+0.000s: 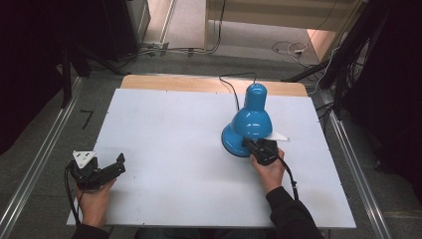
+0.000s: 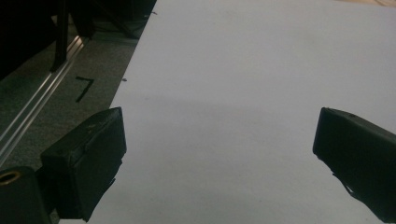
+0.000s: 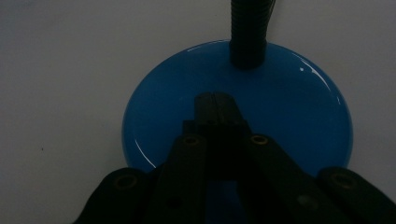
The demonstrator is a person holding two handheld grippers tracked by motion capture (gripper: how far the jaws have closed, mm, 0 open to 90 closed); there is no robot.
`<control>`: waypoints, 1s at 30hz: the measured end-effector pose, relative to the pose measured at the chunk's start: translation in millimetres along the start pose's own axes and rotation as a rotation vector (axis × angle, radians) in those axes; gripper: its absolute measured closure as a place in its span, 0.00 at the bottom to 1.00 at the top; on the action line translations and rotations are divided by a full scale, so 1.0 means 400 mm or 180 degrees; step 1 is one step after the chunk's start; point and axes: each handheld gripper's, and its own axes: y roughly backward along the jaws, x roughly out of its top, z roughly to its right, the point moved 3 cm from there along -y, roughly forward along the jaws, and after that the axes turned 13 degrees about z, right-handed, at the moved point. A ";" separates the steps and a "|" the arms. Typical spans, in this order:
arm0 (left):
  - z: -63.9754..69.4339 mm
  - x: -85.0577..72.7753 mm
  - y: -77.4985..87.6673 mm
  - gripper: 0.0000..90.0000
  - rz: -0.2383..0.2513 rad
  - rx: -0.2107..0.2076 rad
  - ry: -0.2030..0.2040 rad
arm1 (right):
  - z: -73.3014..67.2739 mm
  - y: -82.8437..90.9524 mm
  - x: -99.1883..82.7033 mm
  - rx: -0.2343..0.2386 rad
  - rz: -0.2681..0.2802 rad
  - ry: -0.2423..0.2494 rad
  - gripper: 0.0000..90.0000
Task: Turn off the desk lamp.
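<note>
- While the right gripper sits over the near edge of the lamp's base, its jaws are pressed together with nothing between them; whether the tips touch the blue disc I cannot tell.
- The lamp stands right of the bench's middle, at about 2 o'clock from centre in the high view.
- Its long axis runs 6 to 12 o'clock in that view: round base nearest the person, shade bent over it, with the narrow capped end at 12 and the wide mouth turned toward 6.
- In the right gripper view the black ribbed neck rises from the far side of the base at 12 o'clock.
- A black cord leaves the lamp toward 11 o'clock and runs off the far edge of the bench.
- The left gripper lies low at the bench's near left corner, around 8 o'clock, well apart from the lamp.
- Its jaws stand wide apart, with bare white bench between them in the left gripper view.
- That gripper points toward roughly 2 o'clock across the bench.
</note>
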 end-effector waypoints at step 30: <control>-0.004 0.000 0.000 0.04 -0.0006 -0.0010 0.0013 | 0.047 0.027 0.021 -0.0066 0.0051 -0.0244 0.64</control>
